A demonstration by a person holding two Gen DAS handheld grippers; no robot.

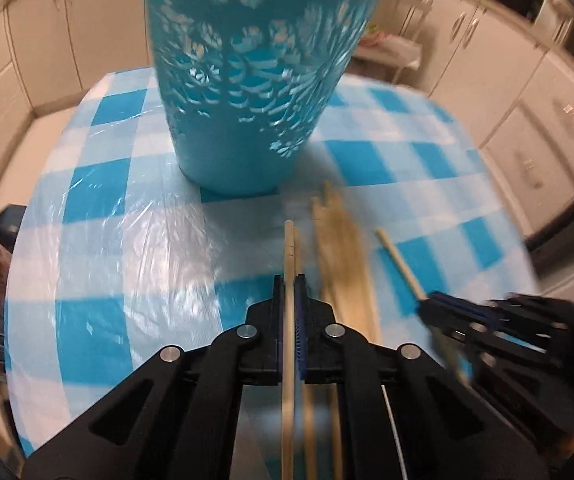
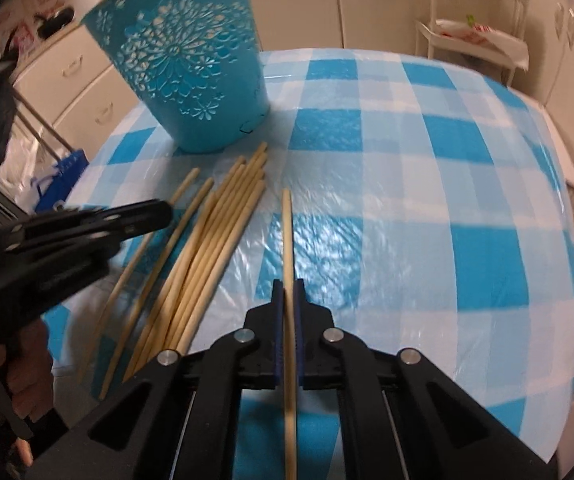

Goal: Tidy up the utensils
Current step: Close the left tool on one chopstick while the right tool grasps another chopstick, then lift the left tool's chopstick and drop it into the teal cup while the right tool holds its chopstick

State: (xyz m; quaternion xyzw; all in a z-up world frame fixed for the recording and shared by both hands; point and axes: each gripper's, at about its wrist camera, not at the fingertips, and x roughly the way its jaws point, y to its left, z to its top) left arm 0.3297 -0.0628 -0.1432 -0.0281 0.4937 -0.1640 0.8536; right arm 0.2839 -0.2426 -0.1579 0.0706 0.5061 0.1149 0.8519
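A teal perforated holder [image 1: 247, 80] stands upright on the checked tablecloth, also in the right wrist view [image 2: 191, 76]. My left gripper [image 1: 290, 284] is shut on a wooden chopstick [image 1: 288, 252] that points toward the holder's base. My right gripper [image 2: 288, 288] is shut on another chopstick [image 2: 287, 232]; it appears at the right of the left view [image 1: 439, 304]. A pile of several chopsticks [image 2: 207, 248] lies on the cloth between the grippers, also seen blurred in the left wrist view [image 1: 347, 260]. The left gripper [image 2: 159, 212] shows at the left of the right view.
The round table [image 2: 447, 200] has a blue-and-white checked cloth under clear plastic. White cabinets [image 1: 547, 100] surround it. A white rack with bags [image 2: 483, 36] stands behind the table. Blue packaging [image 2: 63, 172] sits beyond the table's left edge.
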